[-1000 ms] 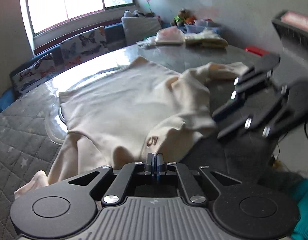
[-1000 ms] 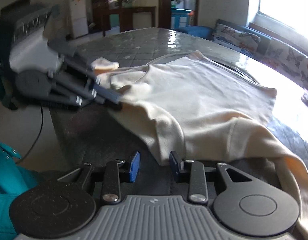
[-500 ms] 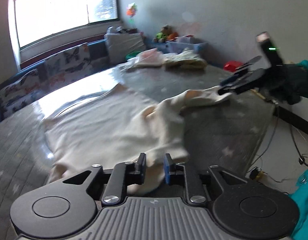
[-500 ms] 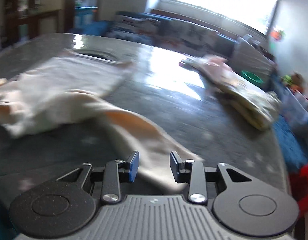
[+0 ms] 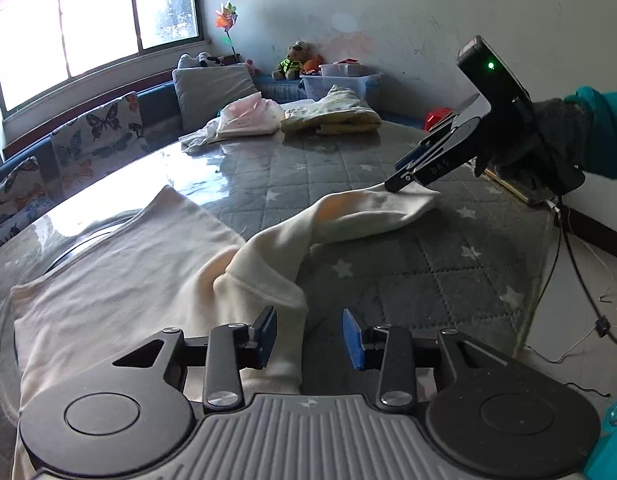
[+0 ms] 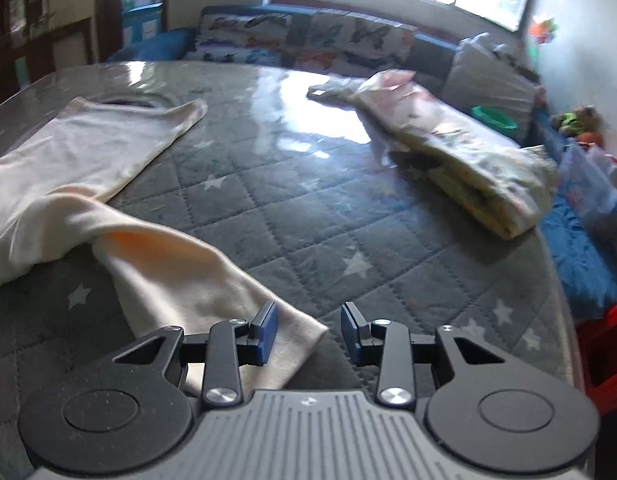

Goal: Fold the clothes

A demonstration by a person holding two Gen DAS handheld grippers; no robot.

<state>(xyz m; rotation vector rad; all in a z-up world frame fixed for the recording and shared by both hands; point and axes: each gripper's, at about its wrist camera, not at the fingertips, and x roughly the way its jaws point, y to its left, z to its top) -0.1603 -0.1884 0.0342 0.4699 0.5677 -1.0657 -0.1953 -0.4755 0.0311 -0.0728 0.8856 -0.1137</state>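
A cream long-sleeved top point(image 5: 120, 280) lies spread on the grey quilted table point(image 5: 408, 280). One sleeve point(image 5: 360, 212) stretches out to the right. My left gripper point(image 5: 309, 338) is open, low over the top's near edge, with cloth between the jaws. My right gripper point(image 5: 400, 178) rests at the sleeve's cuff in the left wrist view. In the right wrist view it point(image 6: 308, 334) is open, with the sleeve end point(image 6: 212, 296) lying under its left finger. The top's body point(image 6: 80, 148) lies at the left there.
Folded clothes, pink point(image 5: 248, 118) and yellow point(image 5: 332, 116), lie at the table's far side. They also show in the right wrist view point(image 6: 460, 148). A butterfly-patterned sofa point(image 6: 308, 36) and cushions stand beyond. Cables point(image 5: 576, 272) hang past the table's right edge.
My left gripper has opened and let go of the top's edge. My right gripper has drawn the sleeve out to the right and laid it on the table.
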